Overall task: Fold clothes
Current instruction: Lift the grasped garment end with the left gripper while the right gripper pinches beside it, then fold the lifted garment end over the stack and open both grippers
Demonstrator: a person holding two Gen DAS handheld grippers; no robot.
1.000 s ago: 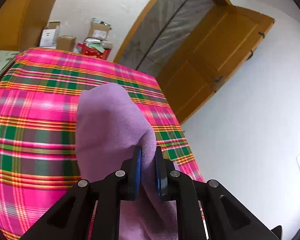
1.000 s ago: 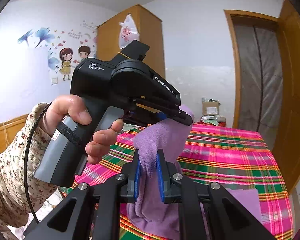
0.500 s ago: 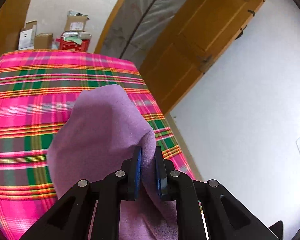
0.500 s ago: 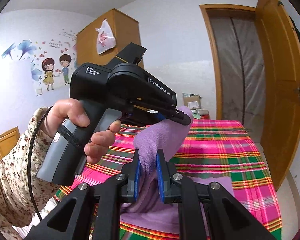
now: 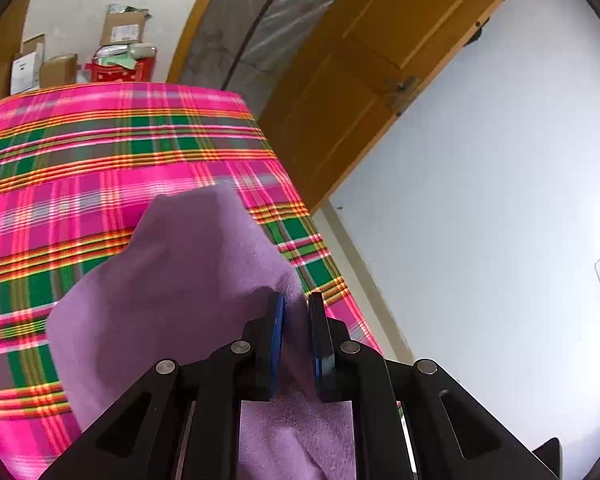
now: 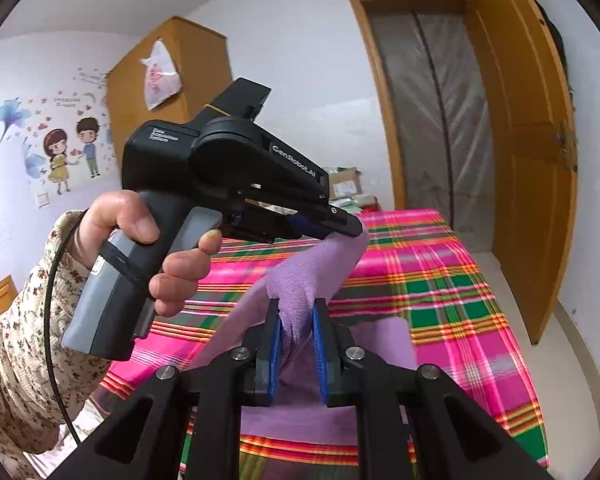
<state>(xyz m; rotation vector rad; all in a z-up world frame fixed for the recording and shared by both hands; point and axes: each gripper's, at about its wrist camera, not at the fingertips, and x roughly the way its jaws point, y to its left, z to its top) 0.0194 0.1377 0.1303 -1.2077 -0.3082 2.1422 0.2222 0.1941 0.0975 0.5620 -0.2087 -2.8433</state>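
Note:
A purple fleece cloth (image 5: 172,280) hangs over the pink and green plaid bed cover (image 5: 100,152). My left gripper (image 5: 297,308) is shut on one bunched edge of it, blue pads pressing the fabric. In the right wrist view my right gripper (image 6: 296,316) is shut on another part of the same purple cloth (image 6: 312,276). The left gripper (image 6: 350,229) appears there too, held by a hand (image 6: 148,240) in a floral sleeve, its tip pinching the cloth's upper end. The cloth's lower part rests on the plaid bed cover (image 6: 440,288).
An open wooden door (image 6: 528,168) and a doorway with a plastic curtain (image 6: 432,120) stand beyond the bed's far right. Cardboard boxes (image 5: 56,68) sit past the bed's far end. A wooden wardrobe (image 6: 176,80) stands at the left wall. The bed's right edge (image 5: 328,264) drops to the floor.
Both grippers have carried the purple cloth across toward the bed's door side and a little lower. More of the cloth now spreads onto the plaid cover. Both grips are unchanged.

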